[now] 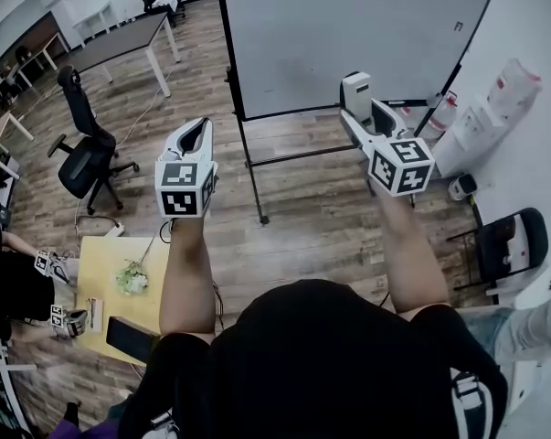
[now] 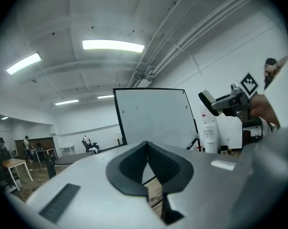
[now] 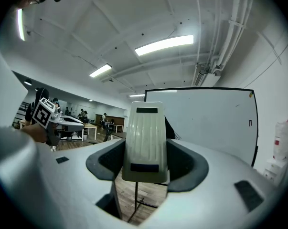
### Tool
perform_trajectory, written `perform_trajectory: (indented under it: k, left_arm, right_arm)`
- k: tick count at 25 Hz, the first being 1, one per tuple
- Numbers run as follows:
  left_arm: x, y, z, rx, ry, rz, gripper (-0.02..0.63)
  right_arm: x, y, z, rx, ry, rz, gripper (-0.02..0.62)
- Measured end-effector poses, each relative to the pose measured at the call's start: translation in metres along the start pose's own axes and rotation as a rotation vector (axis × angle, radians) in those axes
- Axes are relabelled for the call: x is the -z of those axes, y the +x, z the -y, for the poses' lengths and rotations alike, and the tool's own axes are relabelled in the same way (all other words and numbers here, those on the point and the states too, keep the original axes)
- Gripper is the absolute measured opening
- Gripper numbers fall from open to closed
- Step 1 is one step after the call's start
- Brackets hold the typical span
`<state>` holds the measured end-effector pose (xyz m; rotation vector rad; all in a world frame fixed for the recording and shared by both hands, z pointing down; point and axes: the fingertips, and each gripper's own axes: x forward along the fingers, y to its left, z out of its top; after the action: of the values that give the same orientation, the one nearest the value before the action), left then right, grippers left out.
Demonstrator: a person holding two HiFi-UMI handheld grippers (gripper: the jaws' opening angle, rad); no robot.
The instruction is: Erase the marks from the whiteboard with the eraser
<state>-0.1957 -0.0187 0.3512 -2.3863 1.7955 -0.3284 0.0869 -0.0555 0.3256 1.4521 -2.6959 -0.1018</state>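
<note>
Two tools: right tool (image 1: 366, 115) grips eraser (image 3: 144, 142), left tool (image 2: 147, 156) closed, empty. Suggest pressing eraser flat on whiteboard (image 1: 348, 35) ahead, using firm overlapping strokes.

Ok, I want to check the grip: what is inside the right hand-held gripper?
The eraser stands upright in the right hand-held gripper, clamped between its jaws, ribbed back facing the camera. Its wiping face is turned away and cannot be seen.

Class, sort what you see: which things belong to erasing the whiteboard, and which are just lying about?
For the job: whiteboard; eraser; right hand-held gripper, clamped on the eraser.

Lying about: office chair; yellow table; water dispenser.
</note>
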Motion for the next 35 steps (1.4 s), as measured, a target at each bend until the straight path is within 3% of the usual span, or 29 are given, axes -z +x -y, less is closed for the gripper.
perform_trajectory:
  k: [17,35]
  left_arm:
    - [0.012,0.040,-0.006,0.010,-0.001,-0.038,0.011]
    - [0.029,0.134,-0.016,-0.026,-0.007,-0.098,0.011]
  right_arm:
    - [0.035,0.048,0.022,0.007,0.000,-0.072,0.252]
    - [0.072,0.139,0.088,-0.029,0.006,-0.127,0.252]
